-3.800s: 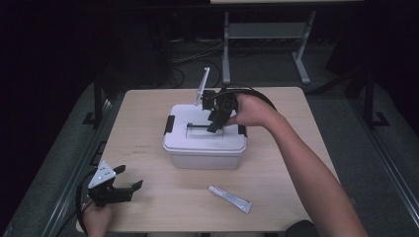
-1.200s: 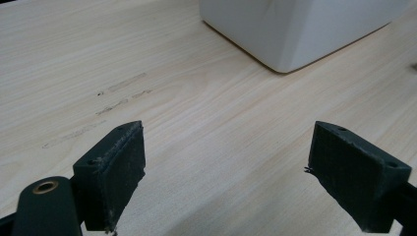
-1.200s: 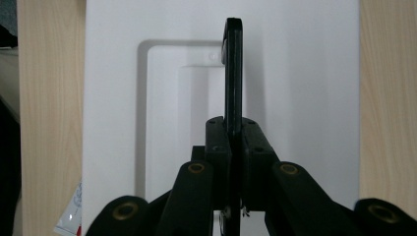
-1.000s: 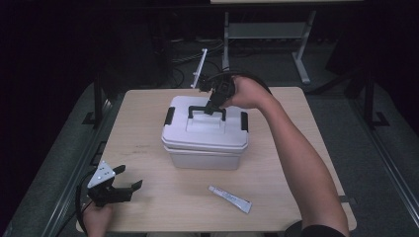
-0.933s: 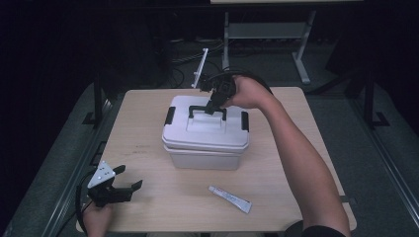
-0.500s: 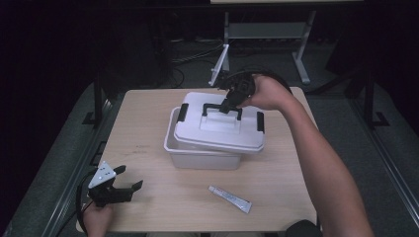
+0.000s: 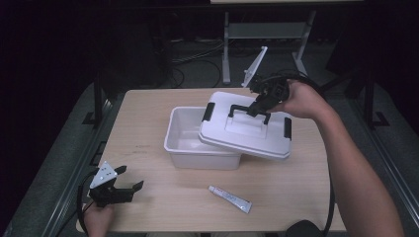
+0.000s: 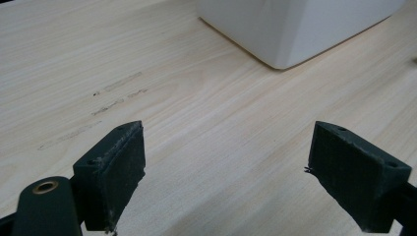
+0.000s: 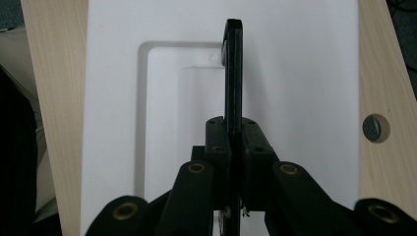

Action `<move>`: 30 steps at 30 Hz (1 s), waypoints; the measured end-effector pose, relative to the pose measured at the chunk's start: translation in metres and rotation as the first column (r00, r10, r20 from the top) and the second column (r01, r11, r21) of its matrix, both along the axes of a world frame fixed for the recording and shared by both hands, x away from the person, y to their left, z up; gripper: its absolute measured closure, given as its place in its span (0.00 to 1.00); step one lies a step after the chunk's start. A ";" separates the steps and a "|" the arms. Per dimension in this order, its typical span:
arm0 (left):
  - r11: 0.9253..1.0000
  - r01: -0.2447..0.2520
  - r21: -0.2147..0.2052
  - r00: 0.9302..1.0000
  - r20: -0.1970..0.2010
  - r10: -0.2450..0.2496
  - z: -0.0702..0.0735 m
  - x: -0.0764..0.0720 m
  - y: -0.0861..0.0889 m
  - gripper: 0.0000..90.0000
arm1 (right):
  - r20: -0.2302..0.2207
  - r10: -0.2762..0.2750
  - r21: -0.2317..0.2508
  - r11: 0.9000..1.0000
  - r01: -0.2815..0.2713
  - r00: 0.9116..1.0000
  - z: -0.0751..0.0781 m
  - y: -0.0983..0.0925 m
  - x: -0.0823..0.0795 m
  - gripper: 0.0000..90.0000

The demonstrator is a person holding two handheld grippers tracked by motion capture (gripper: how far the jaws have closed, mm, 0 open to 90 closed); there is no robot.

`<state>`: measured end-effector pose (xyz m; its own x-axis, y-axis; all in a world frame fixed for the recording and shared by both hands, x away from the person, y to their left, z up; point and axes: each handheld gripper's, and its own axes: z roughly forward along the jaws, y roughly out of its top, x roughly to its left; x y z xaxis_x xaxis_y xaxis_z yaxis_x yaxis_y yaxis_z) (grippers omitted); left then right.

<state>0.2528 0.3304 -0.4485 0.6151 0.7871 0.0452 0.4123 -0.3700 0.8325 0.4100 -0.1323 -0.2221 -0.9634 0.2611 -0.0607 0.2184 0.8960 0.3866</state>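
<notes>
One gripper (image 7: 258, 104), the right, clamps the lid's handle (image 7: 248, 109); lid (image 7: 247, 134) hangs tilted over the box's (image 7: 184, 147) right edge, left gripper (image 7: 129, 188) open at the worktop's (image 7: 148, 113) near-left corner

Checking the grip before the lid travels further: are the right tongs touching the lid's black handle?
Touching. In the right gripper view, the right tongs are shut with both pads pressed on the black handle of the lid.

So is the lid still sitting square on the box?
No, the lid hangs by its handle from the right hand-held gripper, shifted right and tilted, leaving the box partly open.
</notes>
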 end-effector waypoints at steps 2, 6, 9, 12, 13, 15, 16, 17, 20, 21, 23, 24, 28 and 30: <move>1.000 0.000 0.000 1.000 0.001 0.000 0.000 0.000 0.000 0.15 | -0.003 -0.022 0.000 1.000 0.022 1.000 -0.002 -0.011 -0.003 0.94; 1.000 -0.001 0.000 1.000 0.003 0.001 -0.001 0.000 -0.001 0.15 | -0.003 -0.035 -0.002 0.999 0.035 0.999 -0.004 -0.021 -0.006 0.94; 1.000 0.002 0.004 1.000 0.003 -0.002 0.000 0.000 -0.001 0.15 | -0.006 -0.052 0.002 0.999 0.053 0.999 -0.006 -0.031 -0.009 0.94; 1.000 0.000 0.004 1.000 0.005 0.000 0.000 0.000 -0.001 0.15 | -0.011 -0.072 0.006 0.997 0.072 0.997 -0.009 -0.043 -0.012 0.94; 1.000 0.000 0.004 1.000 0.005 0.000 0.000 0.000 -0.001 0.15 | -0.011 -0.072 0.006 0.997 0.072 0.997 -0.009 -0.043 -0.012 0.94; 1.000 0.001 0.005 1.000 0.006 -0.001 0.000 0.000 -0.001 0.15 | -0.010 -0.081 0.006 0.997 0.081 0.997 -0.011 -0.049 -0.014 0.94; 1.000 0.000 0.007 1.000 0.004 0.000 0.000 0.000 -0.001 0.15 | -0.011 -0.084 0.007 0.996 0.084 0.996 -0.012 -0.053 -0.015 0.94; 1.000 0.002 0.007 1.000 0.004 -0.002 0.000 0.000 -0.001 0.15 | -0.012 -0.089 0.007 0.996 0.089 0.996 -0.013 -0.056 -0.016 0.94; 1.000 0.003 0.010 1.000 0.004 -0.003 0.000 0.000 -0.001 0.15 | -0.013 -0.101 0.004 0.995 0.101 0.995 -0.017 -0.065 -0.019 0.94; 1.000 0.003 0.011 1.000 0.003 -0.003 0.000 0.000 -0.002 0.15 | -0.014 -0.104 0.005 0.995 0.104 0.994 -0.018 -0.068 -0.019 0.94; 1.000 0.003 0.011 1.000 0.003 -0.003 0.000 0.000 -0.002 0.15 | -0.016 -0.115 0.005 0.993 0.115 0.993 -0.020 -0.073 -0.021 0.94; 1.000 0.003 0.011 1.000 0.003 -0.003 -0.001 0.000 -0.002 0.15 | -0.022 -0.129 0.007 0.992 0.129 0.991 -0.023 -0.079 -0.023 0.94; 1.000 0.002 0.012 1.000 0.003 -0.002 -0.001 0.000 -0.002 0.15 | -0.028 -0.150 0.005 0.989 0.151 0.988 -0.027 -0.091 -0.027 0.94; 1.000 0.002 0.013 1.000 0.003 -0.002 -0.001 0.000 -0.002 0.15 | -0.029 -0.157 0.006 0.988 0.157 0.987 -0.029 -0.095 -0.028 0.94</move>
<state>0.2524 0.3288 -0.4492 0.6165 0.7852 0.0574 0.4091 -0.3818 0.8288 0.3820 -0.2268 -0.2506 -0.9116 0.4099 -0.0309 0.3675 0.8464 0.3855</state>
